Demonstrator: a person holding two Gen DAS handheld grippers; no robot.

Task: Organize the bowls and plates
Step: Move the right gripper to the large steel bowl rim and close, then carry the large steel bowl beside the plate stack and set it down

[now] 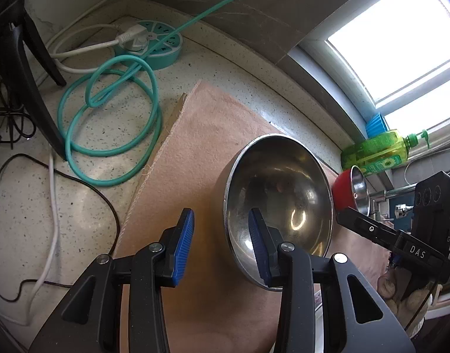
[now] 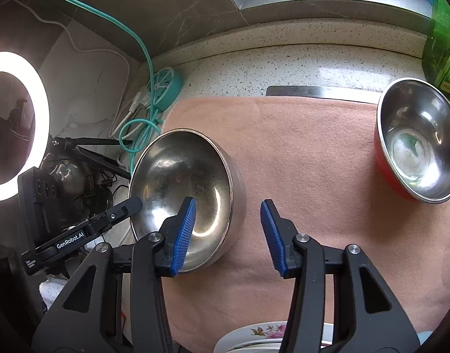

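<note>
The round polished steel bowl (image 1: 279,194) sits upright on the pink towel (image 1: 192,158), light, rigid and slick, so its thin rim is the place to pinch. The left gripper (image 1: 220,242), part open, straddles the near rim without pinching it. The right gripper (image 2: 227,232), part open and empty, hovers beside the bowl.

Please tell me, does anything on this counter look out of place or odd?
Nothing is spilled or broken. One thing stands out: a loose coil of teal cable and a round power strip lie on the counter right beside the pink cloth where the steel bowl sits.
</note>
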